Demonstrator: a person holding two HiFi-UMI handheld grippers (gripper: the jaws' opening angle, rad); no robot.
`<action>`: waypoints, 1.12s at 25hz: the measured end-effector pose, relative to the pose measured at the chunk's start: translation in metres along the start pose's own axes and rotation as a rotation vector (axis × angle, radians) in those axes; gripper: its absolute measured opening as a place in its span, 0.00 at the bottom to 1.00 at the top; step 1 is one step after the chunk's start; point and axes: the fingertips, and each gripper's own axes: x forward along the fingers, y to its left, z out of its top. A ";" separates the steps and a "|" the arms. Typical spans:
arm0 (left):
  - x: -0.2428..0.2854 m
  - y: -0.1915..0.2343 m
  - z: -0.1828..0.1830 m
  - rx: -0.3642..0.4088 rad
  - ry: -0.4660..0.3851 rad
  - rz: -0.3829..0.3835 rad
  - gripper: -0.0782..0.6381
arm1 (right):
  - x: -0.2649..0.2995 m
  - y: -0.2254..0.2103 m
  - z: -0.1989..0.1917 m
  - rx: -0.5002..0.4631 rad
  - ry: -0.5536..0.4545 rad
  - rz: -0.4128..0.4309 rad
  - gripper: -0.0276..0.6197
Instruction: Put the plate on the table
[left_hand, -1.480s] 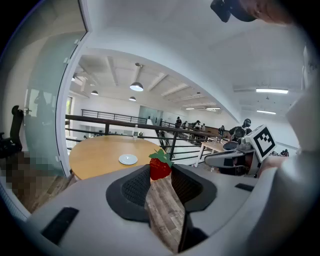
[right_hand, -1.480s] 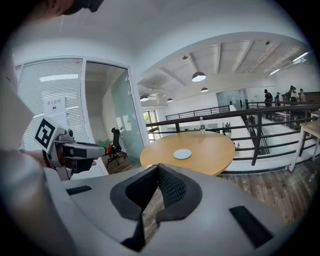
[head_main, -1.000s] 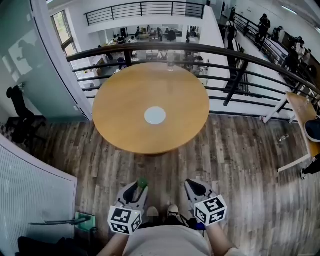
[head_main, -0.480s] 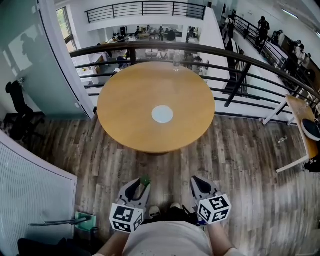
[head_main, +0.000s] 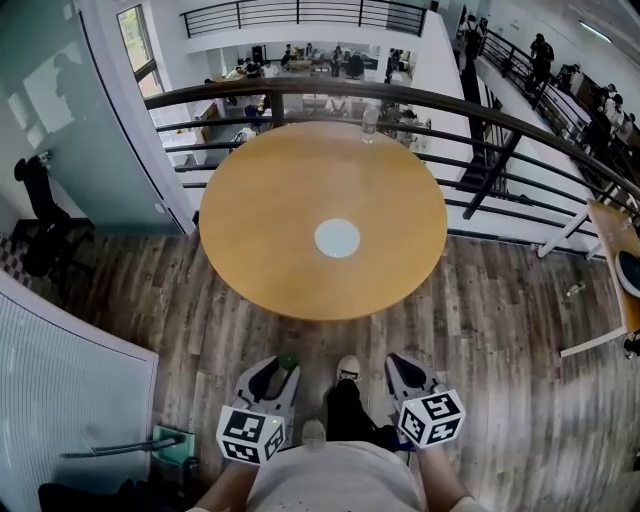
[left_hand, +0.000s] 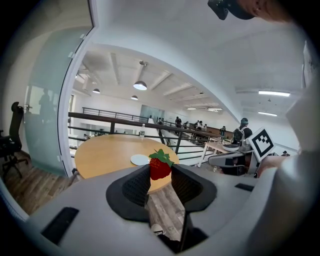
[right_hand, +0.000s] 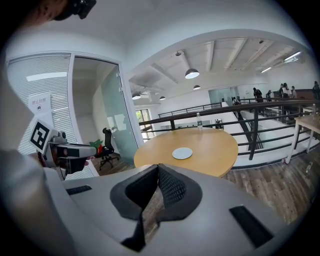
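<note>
A pale round plate (head_main: 337, 238) lies near the middle of a round wooden table (head_main: 270, 190), a few steps ahead of me. Both grippers hang low by my waist, well short of the table's edge. My left gripper (head_main: 283, 368) is shut on a red strawberry (left_hand: 160, 166) with green leaves, pinched between the pads. My right gripper (head_main: 400, 368) is shut with its tips meeting and nothing between them. The plate (right_hand: 182, 153) and the table (right_hand: 215, 142) also show in the right gripper view, and the plate (left_hand: 139, 159) shows beyond the strawberry in the left gripper view.
A clear bottle (head_main: 370, 118) stands at the table's far edge. A dark metal railing (head_main: 470, 108) curves behind the table over a lower floor. A glass wall and an office chair (head_main: 35, 205) are at the left, another table (head_main: 612, 228) at the right. Wood floor lies between.
The table and plate have drawn nearer and shifted slightly right in the head view. One of the person's feet has stepped forward. Both grippers keep their place and grip.
</note>
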 end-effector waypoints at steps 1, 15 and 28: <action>0.010 0.005 0.002 -0.001 0.002 0.002 0.31 | 0.010 -0.006 0.002 -0.001 0.005 0.005 0.08; 0.180 0.059 0.072 -0.027 0.029 0.035 0.31 | 0.138 -0.126 0.100 -0.059 0.002 0.041 0.08; 0.260 0.067 0.109 -0.032 0.052 0.060 0.31 | 0.195 -0.189 0.146 -0.061 0.014 0.088 0.08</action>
